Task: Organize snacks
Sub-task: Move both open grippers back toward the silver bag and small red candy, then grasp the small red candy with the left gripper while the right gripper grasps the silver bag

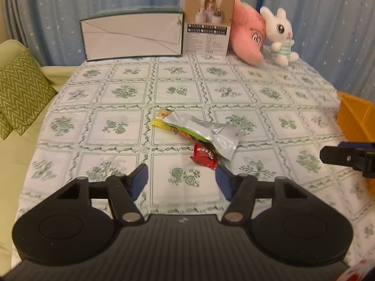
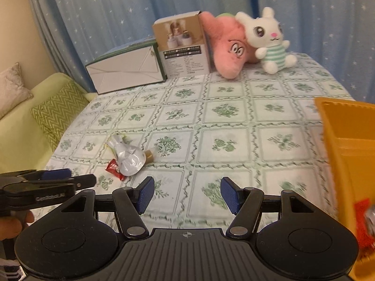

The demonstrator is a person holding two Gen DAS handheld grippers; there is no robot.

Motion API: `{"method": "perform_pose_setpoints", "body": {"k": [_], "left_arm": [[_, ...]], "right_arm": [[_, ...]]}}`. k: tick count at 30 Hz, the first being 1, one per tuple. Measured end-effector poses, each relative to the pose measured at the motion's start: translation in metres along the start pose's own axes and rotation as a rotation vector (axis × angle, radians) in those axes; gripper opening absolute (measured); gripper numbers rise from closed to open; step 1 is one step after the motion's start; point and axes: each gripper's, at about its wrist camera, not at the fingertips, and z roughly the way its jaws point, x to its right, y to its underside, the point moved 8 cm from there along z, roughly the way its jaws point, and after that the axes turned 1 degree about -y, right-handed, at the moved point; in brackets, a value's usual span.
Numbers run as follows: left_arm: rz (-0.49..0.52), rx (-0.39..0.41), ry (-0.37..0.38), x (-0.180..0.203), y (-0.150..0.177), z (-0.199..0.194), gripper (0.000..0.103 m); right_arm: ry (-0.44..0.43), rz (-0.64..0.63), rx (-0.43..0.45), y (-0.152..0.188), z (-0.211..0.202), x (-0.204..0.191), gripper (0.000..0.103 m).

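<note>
The left gripper (image 1: 181, 179) hangs low over the worktop (image 1: 178, 93) with its blue-padded jaws spread wide and nothing between them. Just ahead of it lies a small heap of snacks: a red packet (image 1: 204, 155) nearest the jaws, close to the right pad, with a silver bag (image 1: 211, 132) lying partly over its far edge, and a yellow packet (image 1: 161, 120) poking out from under the bag on the far left side. In the right wrist view a small tan piece (image 2: 150, 155) sits at the right end of the same silver bag (image 2: 127, 158). The right gripper (image 2: 187, 194) is also spread wide and holds nothing, hovering over the green-patterned cloth well to the right of the heap; the left gripper (image 2: 68, 179) shows at the left edge of that view, side on, near the red packet (image 2: 114, 169). An orange bin (image 2: 346, 140) stands at the right edge of the worktop, just beside the right gripper, with something red and blurred inside its near corner. Along the far edge stand a long white box (image 1: 132, 36), a taller printed carton (image 1: 207, 23) touching it, a pink plush toy (image 1: 248, 35) leaning on the carton, and a white bunny toy (image 1: 280, 35) against the pink one. A green zigzag cushion (image 1: 21, 93) rests on the couch to the left.
</note>
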Motion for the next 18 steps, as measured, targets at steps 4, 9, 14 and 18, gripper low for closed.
{"method": "perform_pose_setpoints", "body": {"k": [4, 9, 14, 18], "left_arm": [[0.001, -0.004, 0.024, 0.004, 0.0, 0.021, 0.048], [0.016, -0.008, 0.049, 0.009, -0.003, 0.04, 0.04], [0.018, -0.003, 0.081, 0.014, -0.006, 0.049, 0.038], [0.027, 0.0, 0.083, 0.016, -0.007, 0.05, 0.031]], "right_arm": [[-0.007, -0.027, -0.02, 0.0, 0.022, 0.0, 0.063], [-0.008, -0.042, -0.038, 0.0, 0.041, 0.001, 0.063], [-0.009, -0.045, -0.048, 0.001, 0.049, -0.003, 0.063], [-0.008, -0.051, -0.052, 0.002, 0.053, -0.005, 0.063]]}}
